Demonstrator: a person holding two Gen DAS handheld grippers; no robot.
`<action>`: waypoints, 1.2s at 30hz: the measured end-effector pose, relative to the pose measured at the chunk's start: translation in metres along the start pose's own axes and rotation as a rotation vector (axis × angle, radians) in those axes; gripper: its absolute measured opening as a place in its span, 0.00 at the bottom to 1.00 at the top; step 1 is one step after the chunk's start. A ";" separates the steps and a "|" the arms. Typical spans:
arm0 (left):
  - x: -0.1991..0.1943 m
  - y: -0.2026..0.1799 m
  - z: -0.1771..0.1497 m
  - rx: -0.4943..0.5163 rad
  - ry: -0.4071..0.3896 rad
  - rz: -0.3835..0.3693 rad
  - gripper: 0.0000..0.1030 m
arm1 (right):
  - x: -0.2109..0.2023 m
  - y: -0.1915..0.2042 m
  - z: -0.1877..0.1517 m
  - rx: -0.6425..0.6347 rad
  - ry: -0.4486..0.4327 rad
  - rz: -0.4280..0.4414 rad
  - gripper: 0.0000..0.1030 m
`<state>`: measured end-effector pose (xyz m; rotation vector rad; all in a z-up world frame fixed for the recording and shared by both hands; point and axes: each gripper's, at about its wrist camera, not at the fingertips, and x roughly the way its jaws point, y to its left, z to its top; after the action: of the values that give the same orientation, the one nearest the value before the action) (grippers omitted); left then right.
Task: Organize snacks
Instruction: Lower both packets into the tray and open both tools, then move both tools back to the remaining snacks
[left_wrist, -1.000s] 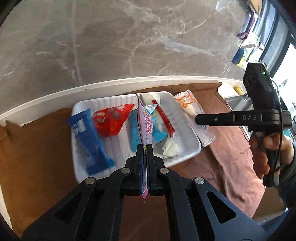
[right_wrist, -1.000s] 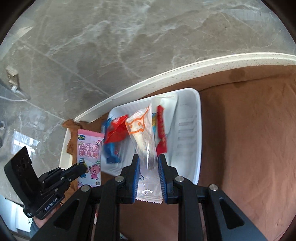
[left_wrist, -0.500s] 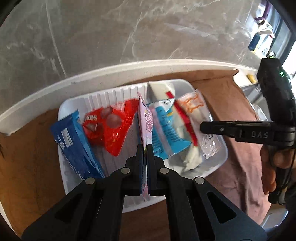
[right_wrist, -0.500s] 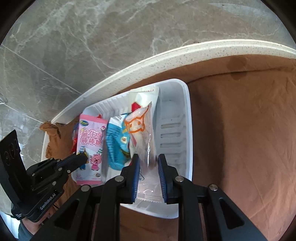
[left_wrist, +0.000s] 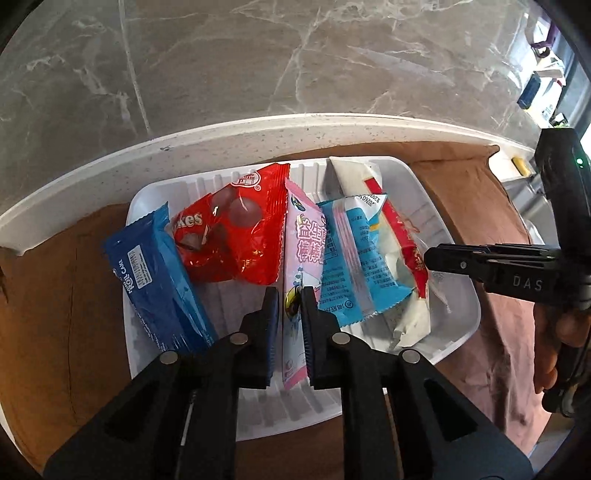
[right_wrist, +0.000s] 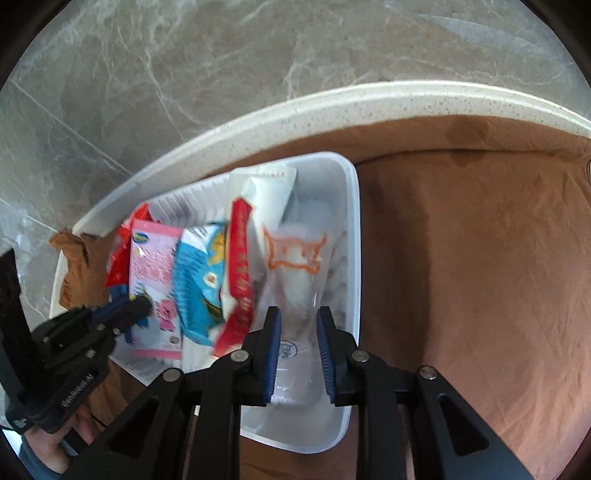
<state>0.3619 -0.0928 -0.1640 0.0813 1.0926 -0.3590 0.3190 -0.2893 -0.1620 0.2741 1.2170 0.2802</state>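
A white ribbed tray (left_wrist: 460, 325) sits on a brown cloth and holds several snack packets. My left gripper (left_wrist: 287, 295) is over the tray with its jaws slightly parted around the pink packet (left_wrist: 301, 240), which lies between a red candy bag (left_wrist: 236, 236) and a light blue packet (left_wrist: 354, 258). A dark blue packet (left_wrist: 155, 273) lies at the tray's left. My right gripper (right_wrist: 297, 317) is over the tray's right side, jaws parted around a clear packet with an orange drawing (right_wrist: 295, 266). The tray also shows in the right wrist view (right_wrist: 352, 236).
The brown cloth (right_wrist: 480, 258) covers a table with a white speckled rim (left_wrist: 258, 136). A marble floor lies beyond. A red-and-white packet (left_wrist: 402, 236) lies right of the light blue one. Each gripper shows in the other's view, the right one (left_wrist: 491, 262) and the left one (right_wrist: 85, 325).
Both grippers came down into the tray with their packets. The left jaws have parted, and the pink packet now lies flat. The right jaws have widened around the clear packet.
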 end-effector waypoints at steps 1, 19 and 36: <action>-0.001 -0.001 0.000 0.004 -0.005 0.012 0.24 | 0.000 0.001 -0.001 -0.005 0.001 -0.005 0.23; -0.092 0.001 -0.036 -0.023 -0.212 0.007 0.95 | -0.055 0.008 -0.027 0.027 -0.110 0.088 0.80; -0.214 0.055 -0.141 -0.118 -0.351 -0.015 1.00 | -0.100 0.021 -0.090 0.100 -0.118 0.166 0.96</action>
<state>0.1718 0.0451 -0.0469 -0.0922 0.7646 -0.3081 0.2009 -0.3006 -0.0958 0.4734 1.0944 0.3426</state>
